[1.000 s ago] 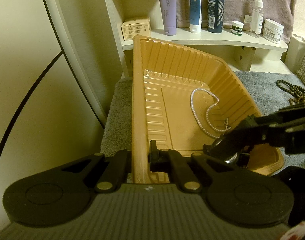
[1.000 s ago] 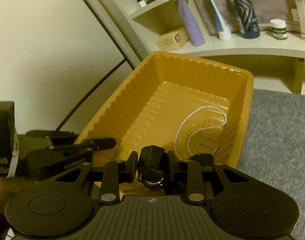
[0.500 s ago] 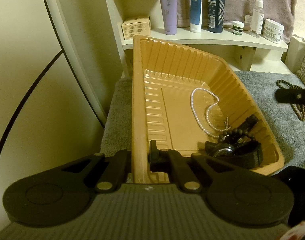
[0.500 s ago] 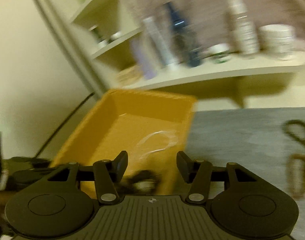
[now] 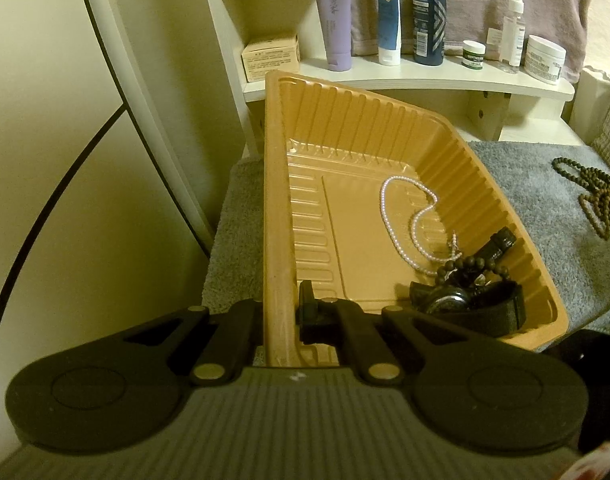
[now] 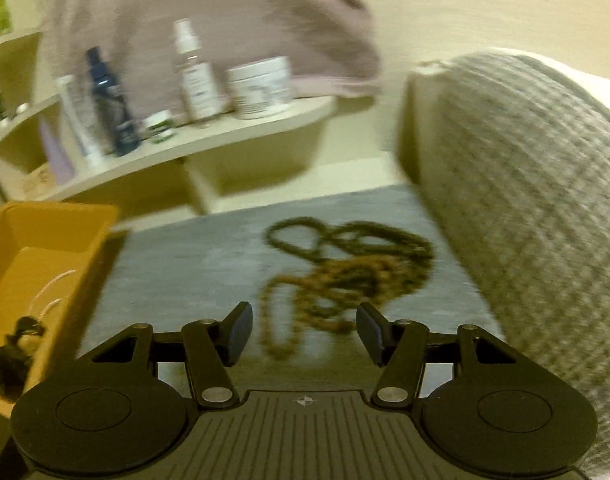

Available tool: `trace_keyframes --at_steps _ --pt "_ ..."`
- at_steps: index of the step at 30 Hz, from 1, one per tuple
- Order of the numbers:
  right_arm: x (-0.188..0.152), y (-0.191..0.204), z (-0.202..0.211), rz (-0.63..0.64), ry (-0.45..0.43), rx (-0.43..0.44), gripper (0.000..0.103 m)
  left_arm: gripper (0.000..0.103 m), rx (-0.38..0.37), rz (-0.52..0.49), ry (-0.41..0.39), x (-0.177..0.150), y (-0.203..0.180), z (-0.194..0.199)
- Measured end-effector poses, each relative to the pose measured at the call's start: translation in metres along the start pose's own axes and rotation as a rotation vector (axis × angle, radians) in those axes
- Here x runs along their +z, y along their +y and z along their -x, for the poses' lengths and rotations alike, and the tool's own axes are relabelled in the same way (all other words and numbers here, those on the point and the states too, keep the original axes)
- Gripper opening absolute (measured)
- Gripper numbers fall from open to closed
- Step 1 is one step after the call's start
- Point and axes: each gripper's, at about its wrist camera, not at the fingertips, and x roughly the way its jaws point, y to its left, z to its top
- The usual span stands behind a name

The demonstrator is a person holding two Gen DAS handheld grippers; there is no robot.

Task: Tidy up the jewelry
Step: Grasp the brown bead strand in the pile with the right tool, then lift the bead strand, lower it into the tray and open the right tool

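My left gripper (image 5: pixel 279 312) is shut on the near left rim of an orange plastic tray (image 5: pixel 277 200) and holds it tilted. In the tray lie a white pearl necklace (image 5: pixel 409 216) and a black watch with a dark bead bracelet (image 5: pixel 469 296) in the near right corner. My right gripper (image 6: pixel 305 330) is open and empty, just above a pile of brown wooden bead necklaces (image 6: pixel 345 264) on the grey cloth (image 6: pixel 193 256). The beads also show in the left wrist view (image 5: pixel 593 192). The tray (image 6: pixel 49 248) sits at the left of the right wrist view.
A white shelf (image 5: pixel 425 76) behind the tray carries bottles, jars and a small box. A grey woven cushion (image 6: pixel 525 200) stands at the right of the cloth. A curved white frame (image 5: pixel 117 80) rises at the left.
My right gripper released the black watch into the tray, opened, and swung right to the brown beads. My left gripper has kept its hold on the tray rim.
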Motion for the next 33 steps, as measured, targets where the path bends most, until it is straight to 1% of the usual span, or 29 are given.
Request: trace_keyframes --at_steps 2,6,7,8,10,12,14,16,19,21,22,23,28,33 --pt "-0.001 -0.004 0.0 -0.007 -0.004 -0.006 0.058 0.002 0.001 -0.002 0.001 0.0 0.0 0.0" --pt "-0.003 -0.001 -0.002 0.003 -0.004 0.013 0.057 0.002 0.003 -0.004 0.001 0.0 0.0 0.001" --pt "-0.004 0.001 -0.004 0.013 -0.005 0.019 0.054 0.002 0.003 -0.005 0.001 0.0 0.0 0.001" --pt "-0.004 0.005 -0.008 0.025 -0.003 0.017 0.045 0.002 0.003 -0.005 0.001 0.0 0.0 0.001" --pt "-0.005 0.011 -0.013 0.048 0.005 0.02 0.037 0.002 0.003 -0.005 0.001 0.0 0.0 0.001" --pt "-0.005 0.015 -0.019 0.063 0.005 0.011 0.034 0.002 0.003 -0.004 0.002 0.001 0.0 0.001" --pt "-0.004 0.018 -0.026 0.075 0.008 0.002 0.03 0.002 0.003 -0.005 0.001 0.001 0.0 0.001" --pt "-0.003 0.02 -0.036 0.081 0.028 -0.007 0.029 0.002 0.003 -0.005 0.001 0.001 0.0 0.001" --pt "-0.001 0.022 -0.044 0.1 0.025 -0.026 0.028 0.002 0.002 -0.003 0.001 0.001 0.0 0.001" --pt "0.001 0.022 -0.045 0.094 0.029 -0.029 0.025 0.002 0.002 -0.003 0.001 0.0 -0.001 0.002" --pt "0.001 0.022 -0.046 0.102 0.031 -0.035 0.016 0.002 0.002 -0.002 0.001 0.001 0.0 0.002" --pt "0.002 0.022 -0.046 0.107 0.037 -0.036 0.011 0.002 0.001 -0.001 0.001 0.0 0.0 0.002" --pt "0.006 0.021 -0.032 0.106 0.022 -0.014 0.007 0.002 -0.002 -0.002 0.0 0.0 0.001 0.002" --pt "0.02 0.027 -0.003 0.126 -0.041 0.038 0.007 0.003 -0.002 -0.004 -0.001 0.0 0.001 0.002"
